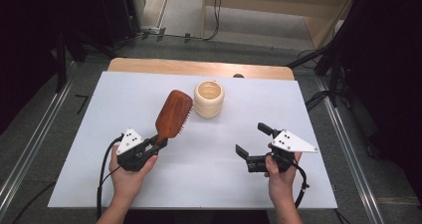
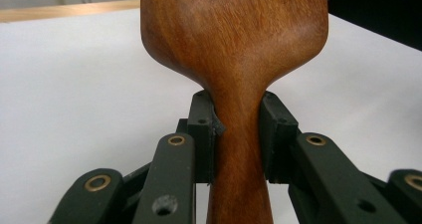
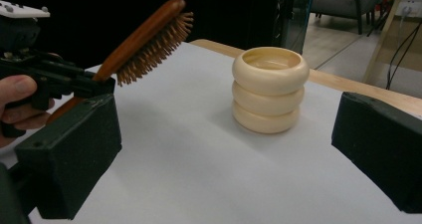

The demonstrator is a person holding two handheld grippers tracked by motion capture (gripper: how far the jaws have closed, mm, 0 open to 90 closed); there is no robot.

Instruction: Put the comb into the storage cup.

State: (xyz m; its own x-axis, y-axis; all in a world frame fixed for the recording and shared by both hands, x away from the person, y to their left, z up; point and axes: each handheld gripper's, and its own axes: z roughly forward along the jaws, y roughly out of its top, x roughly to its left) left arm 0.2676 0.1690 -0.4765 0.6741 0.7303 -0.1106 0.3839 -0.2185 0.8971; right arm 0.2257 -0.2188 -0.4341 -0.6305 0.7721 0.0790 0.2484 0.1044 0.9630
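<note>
A reddish-brown wooden hairbrush (image 1: 173,114) hangs tilted above the white table, bristles facing down. My left gripper (image 1: 158,142) is shut on its handle; in the left gripper view both pads press the narrow neck of the hairbrush (image 2: 239,134). A cream ribbed cup (image 1: 209,99) stands upright just right of the brush head. My right gripper (image 1: 255,141) is raised at the right of the table, jaws wide open and empty. In the right gripper view the ribbed cup (image 3: 268,88) stands ahead between the jaws, with the hairbrush (image 3: 144,42) and my left gripper (image 3: 107,87) at the left.
The white table top (image 1: 199,184) lies on a wooden board whose far edge (image 1: 199,66) shows at the back. Metal rails run along both sides on the floor. Cables and dark stands lie beyond the far edge.
</note>
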